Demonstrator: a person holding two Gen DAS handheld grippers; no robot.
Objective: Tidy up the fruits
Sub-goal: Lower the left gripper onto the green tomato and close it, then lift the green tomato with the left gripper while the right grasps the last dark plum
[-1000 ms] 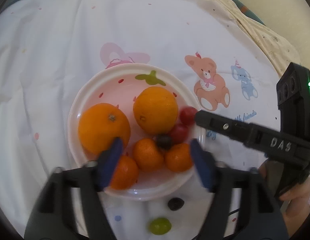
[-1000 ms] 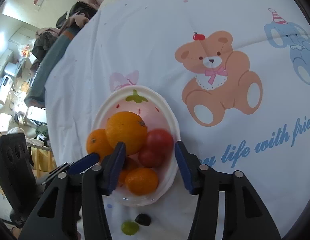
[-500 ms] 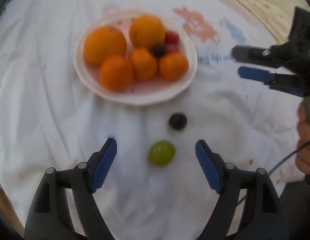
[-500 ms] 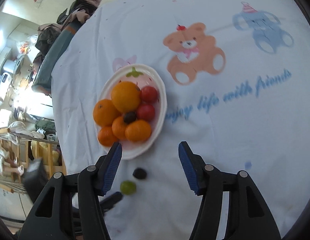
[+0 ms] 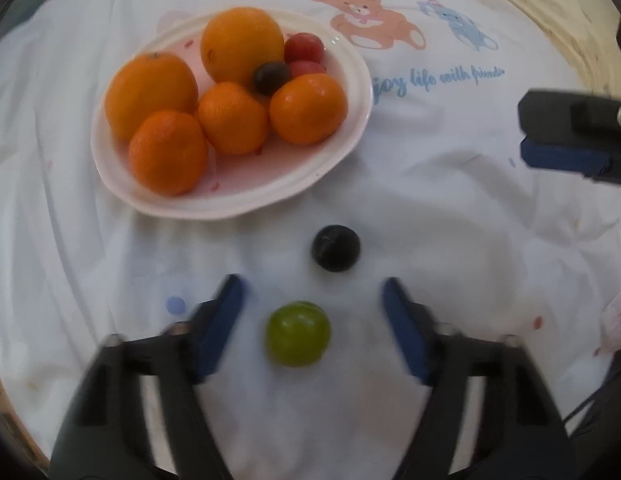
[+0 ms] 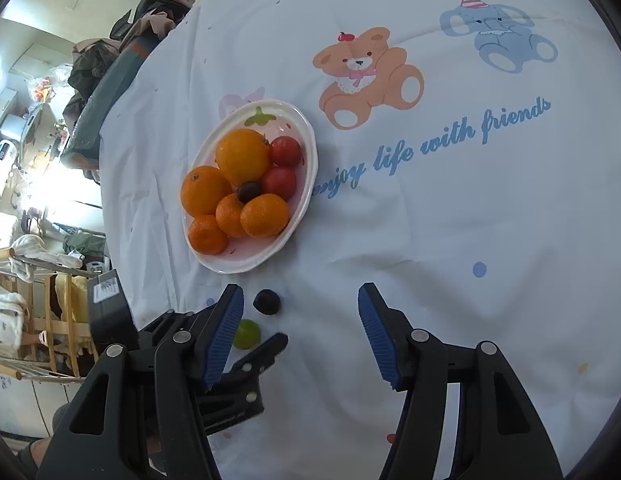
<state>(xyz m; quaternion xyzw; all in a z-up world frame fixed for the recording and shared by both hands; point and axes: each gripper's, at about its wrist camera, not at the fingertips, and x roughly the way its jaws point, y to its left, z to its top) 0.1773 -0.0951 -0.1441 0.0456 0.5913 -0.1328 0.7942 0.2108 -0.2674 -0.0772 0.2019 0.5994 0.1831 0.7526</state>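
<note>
A white plate [image 5: 342,152] [image 6: 302,208] holds several oranges, two red tomatoes [image 5: 303,49] and a dark grape [image 5: 271,73]. On the cloth in front of it lie a dark grape [image 5: 335,248] [image 6: 266,302] and a green grape [image 5: 297,334] [image 6: 246,334]. My left gripper [image 5: 312,324] is open, its fingers on either side of the green grape, not touching it. My right gripper [image 6: 300,330] is open and empty, to the right of both loose grapes. Its fingers [image 5: 566,158] show at the right edge of the left wrist view.
A white cloth [image 6: 430,220] with a bear, an elephant and blue lettering covers the table. The table's left edge drops to a cluttered room with a wooden rack [image 6: 38,320] and piled clothes [image 6: 110,48].
Both grippers have pulled back from the plate toward the near side. The left gripper has come down around the green grape. The right gripper has drawn off to the right.
</note>
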